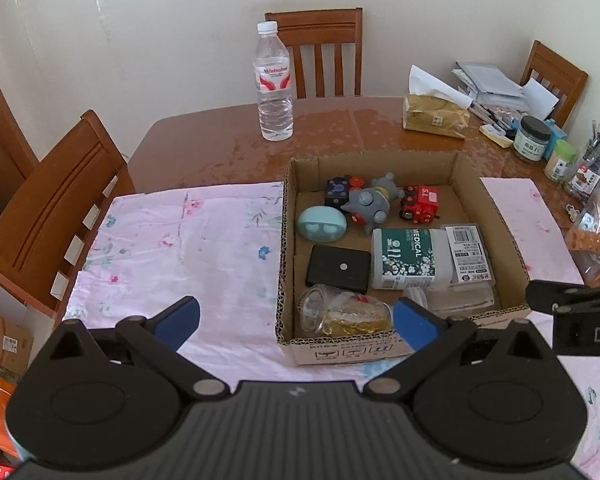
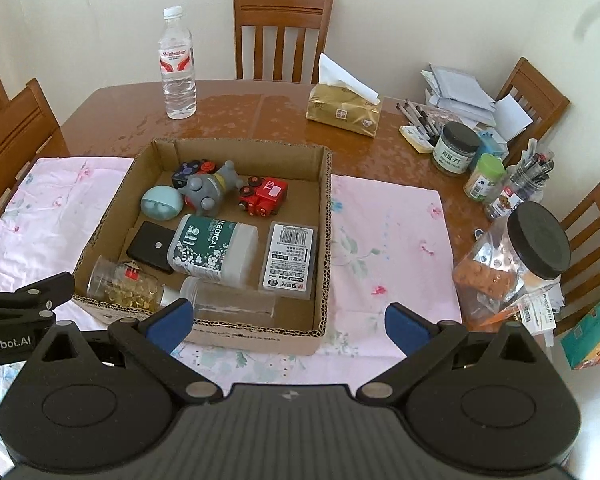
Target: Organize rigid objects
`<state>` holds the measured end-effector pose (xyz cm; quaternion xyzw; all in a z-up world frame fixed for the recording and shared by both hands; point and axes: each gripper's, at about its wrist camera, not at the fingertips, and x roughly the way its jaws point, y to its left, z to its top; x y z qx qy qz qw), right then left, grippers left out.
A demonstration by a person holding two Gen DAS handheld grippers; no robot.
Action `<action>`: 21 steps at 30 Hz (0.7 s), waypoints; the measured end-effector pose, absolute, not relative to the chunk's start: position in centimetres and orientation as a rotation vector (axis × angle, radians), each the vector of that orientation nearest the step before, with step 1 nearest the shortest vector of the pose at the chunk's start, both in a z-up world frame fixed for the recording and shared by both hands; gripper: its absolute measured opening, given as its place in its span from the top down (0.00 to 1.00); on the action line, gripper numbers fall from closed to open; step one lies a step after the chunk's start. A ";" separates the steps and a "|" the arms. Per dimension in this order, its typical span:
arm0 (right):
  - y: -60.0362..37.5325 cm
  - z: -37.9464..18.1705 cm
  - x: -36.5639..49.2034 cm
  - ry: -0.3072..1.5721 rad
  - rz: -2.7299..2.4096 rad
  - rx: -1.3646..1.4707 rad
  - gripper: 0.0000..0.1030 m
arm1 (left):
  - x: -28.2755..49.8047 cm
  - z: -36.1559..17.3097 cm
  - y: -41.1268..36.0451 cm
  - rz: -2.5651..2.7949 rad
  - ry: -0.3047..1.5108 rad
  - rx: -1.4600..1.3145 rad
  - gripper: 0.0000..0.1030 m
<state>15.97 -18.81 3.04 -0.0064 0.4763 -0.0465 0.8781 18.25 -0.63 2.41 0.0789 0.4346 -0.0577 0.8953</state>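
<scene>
A shallow cardboard box sits on a pink floral cloth. In it lie a grey toy, a red toy truck, a teal round case, a black square case, a MEDICAL bottle, a labelled clear pack, a jar of yellow capsules and a clear container. My left gripper is open and empty, above the box's near left corner. My right gripper is open and empty, above the box's near edge.
A water bottle stands at the table's far side. A gold tissue pack, jars, pens and papers crowd the right. A black-lidded jar and a snack bag stand near right. Wooden chairs surround the table.
</scene>
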 end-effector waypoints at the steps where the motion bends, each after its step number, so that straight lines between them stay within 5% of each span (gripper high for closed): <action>1: -18.8 3.1 16.0 0.993 -0.096 -0.011 0.00 | 18.2 2.5 -0.6 -0.121 0.899 0.160 0.01; 21: -18.4 3.7 15.5 0.970 -0.091 -0.017 0.00 | 17.9 3.1 -0.8 -0.121 0.885 0.154 0.01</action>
